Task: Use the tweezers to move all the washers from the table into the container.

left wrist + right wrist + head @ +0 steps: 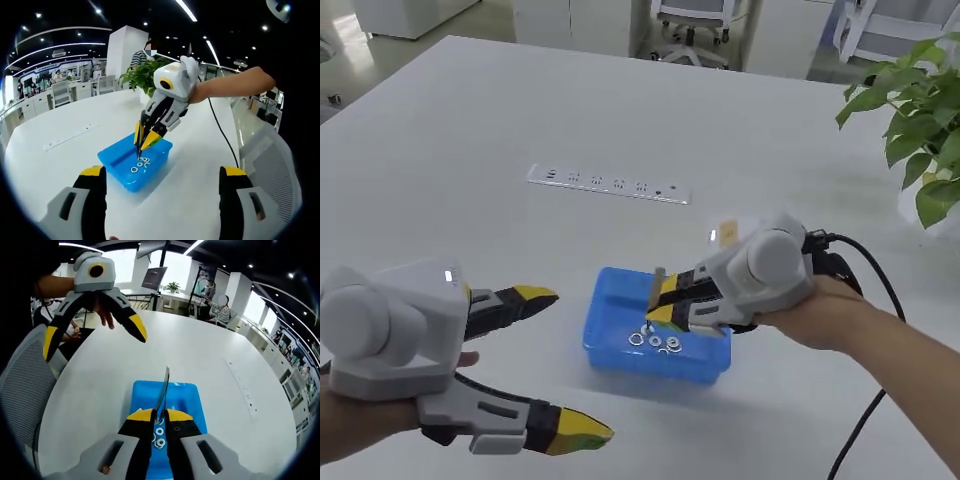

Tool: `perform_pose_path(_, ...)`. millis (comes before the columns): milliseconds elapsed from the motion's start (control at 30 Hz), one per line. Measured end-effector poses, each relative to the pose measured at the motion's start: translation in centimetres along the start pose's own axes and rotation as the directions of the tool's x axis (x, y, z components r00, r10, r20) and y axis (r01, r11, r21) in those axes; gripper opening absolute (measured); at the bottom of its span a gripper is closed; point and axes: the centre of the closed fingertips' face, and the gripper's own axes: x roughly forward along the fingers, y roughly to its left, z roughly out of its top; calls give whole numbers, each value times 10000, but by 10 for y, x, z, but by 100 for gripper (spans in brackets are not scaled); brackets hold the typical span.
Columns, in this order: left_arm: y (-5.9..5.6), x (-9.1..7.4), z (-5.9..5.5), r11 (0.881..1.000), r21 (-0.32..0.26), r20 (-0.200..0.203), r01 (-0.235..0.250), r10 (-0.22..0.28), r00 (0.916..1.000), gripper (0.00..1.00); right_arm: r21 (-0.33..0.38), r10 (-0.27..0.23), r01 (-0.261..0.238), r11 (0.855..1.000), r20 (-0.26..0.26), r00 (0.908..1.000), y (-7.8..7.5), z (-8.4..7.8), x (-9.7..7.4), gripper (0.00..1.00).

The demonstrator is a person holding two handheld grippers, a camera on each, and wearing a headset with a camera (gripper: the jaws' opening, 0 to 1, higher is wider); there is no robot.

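Note:
A blue container [610, 300] sits on the white table [470, 130] with several washers [655, 342] lying in it. My right gripper [665, 300] hovers over the container's right part, shut on thin metal tweezers [162, 390] that point forward across the container [177, 392]. The washers [159, 432] lie just below its jaws. My left gripper [560, 365] stands open and holds nothing, to the left of the container and nearer to me. In the left gripper view the right gripper [145, 137] points the tweezers down over the washers [139, 165] in the container [117, 160].
A white power strip [608, 184] lies beyond the container. A green plant [920, 110] stands at the table's right edge. The right gripper's black cable [880, 300] trails toward the lower right. Office chairs [695, 20] stand past the far edge.

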Motion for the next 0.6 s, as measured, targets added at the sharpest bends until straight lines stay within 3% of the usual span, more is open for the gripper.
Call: perform_pose_path(600, 13, 5, 0, 9998, 80, -39, -176, 176, 9998, 95, 302, 259, -249, 9992, -349, 9991, 5, -21, 17, 9)
